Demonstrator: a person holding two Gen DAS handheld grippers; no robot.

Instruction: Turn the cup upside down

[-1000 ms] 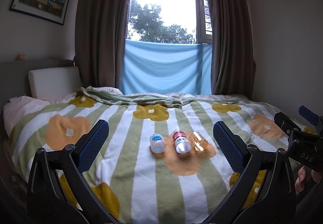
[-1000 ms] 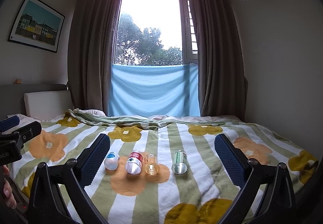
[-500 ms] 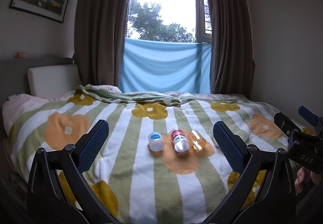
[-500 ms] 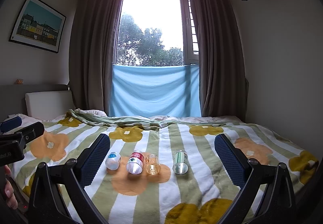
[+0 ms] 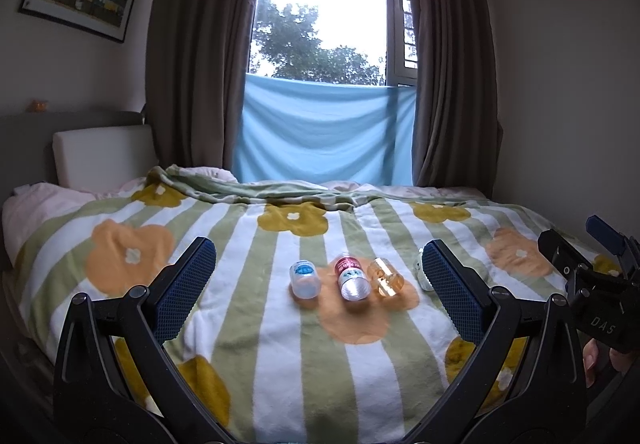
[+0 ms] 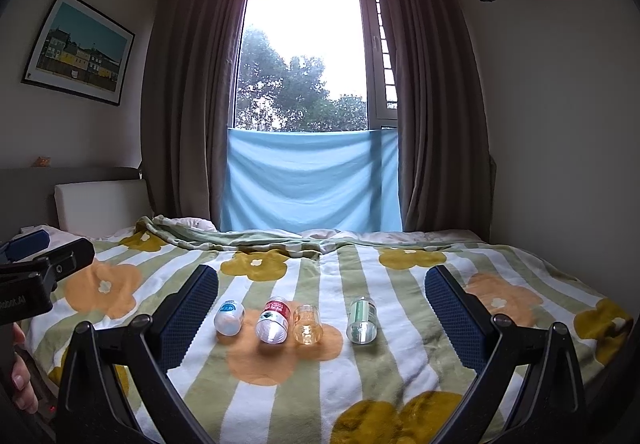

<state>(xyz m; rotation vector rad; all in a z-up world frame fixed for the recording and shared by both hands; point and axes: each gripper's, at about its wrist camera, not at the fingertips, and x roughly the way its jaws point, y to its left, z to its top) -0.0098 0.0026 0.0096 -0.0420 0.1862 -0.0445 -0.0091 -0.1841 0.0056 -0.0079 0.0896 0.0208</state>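
Note:
Several small cups lie on their sides in a row on the flowered blanket [image 6: 280,396]: a white one with a blue label [image 6: 229,317] [image 5: 305,279], a clear one with a red label [image 6: 273,325] [image 5: 351,276], an amber one [image 6: 307,324] [image 5: 385,277] and a green-labelled one [image 6: 361,320], which the left wrist view shows only as a sliver [image 5: 420,273] behind a finger. My left gripper [image 5: 318,282] and my right gripper [image 6: 320,318] both hover open in front of the row, holding nothing.
The bed [image 5: 280,364] runs back to a headboard [image 6: 60,180] and white pillow [image 5: 100,156] at left. Brown curtains [image 6: 184,104], a blue cloth [image 6: 312,180] and the window stand behind. Each view shows the other gripper at its edge: the right gripper's body [image 5: 600,296], the left's [image 6: 32,280].
Both cameras have drifted slightly, so the cups sit a little lower and closer in the views. The cups themselves have not moved and both grippers stay open.

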